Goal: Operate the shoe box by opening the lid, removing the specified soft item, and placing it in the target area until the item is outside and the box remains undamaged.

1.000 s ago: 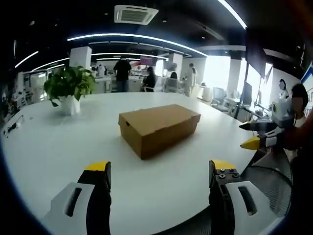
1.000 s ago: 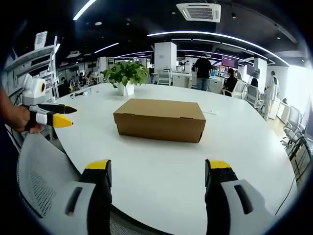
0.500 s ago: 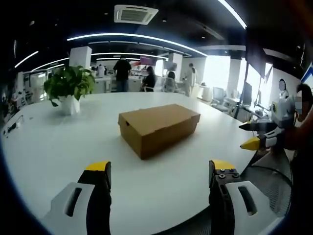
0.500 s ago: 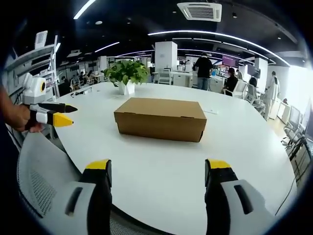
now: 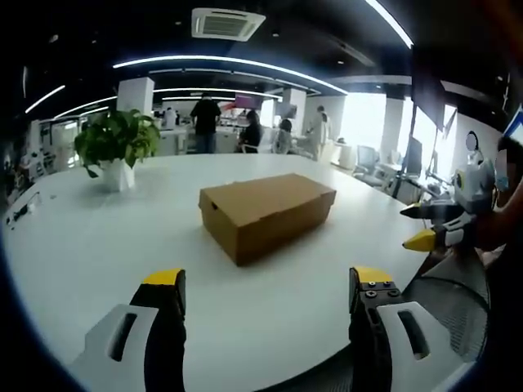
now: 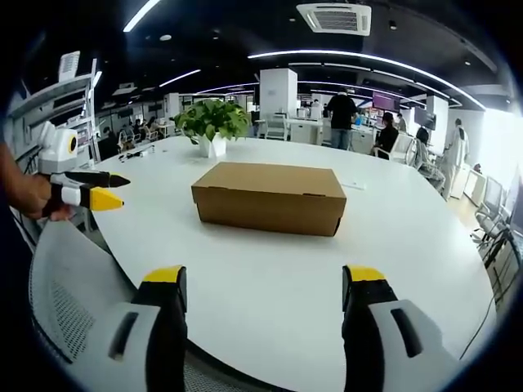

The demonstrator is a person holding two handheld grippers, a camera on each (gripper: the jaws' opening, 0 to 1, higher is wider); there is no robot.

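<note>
**Right gripper view: box shut, nothing started**

Right gripper view has the shoe box (image 6: 269,198) long side on to me, lid down flush, sitting on the white table (image 6: 270,278) roughly mid-surface. Left gripper view gets the same shoe box (image 5: 267,214) corner-on, short end nearest. No soft item visible, so I judge it's inside.

Both grippers are held back off the table edge, well apart from the box. My read: that's a staging pose, one on each side so one can brace the base while the other lifts the lid.

Right gripper (image 6: 262,282): jaws spread wide, nothing between them. It also shows at the right of the left gripper view (image 5: 425,227), yellow tips parted. Left gripper (image 5: 267,283): jaws wide apart, empty too. It comes in from the left of the right gripper view (image 6: 98,189), held in a hand (image 6: 29,196).

Potted plant (image 6: 211,125) stands behind the box, near but apart, not in the reach path. Mesh chair back (image 6: 69,302) is just under my right gripper. People (image 5: 204,122) stand in the far background.

No marked target area that I can pick out. Bare table in front of the box looks the likely spot.
</note>
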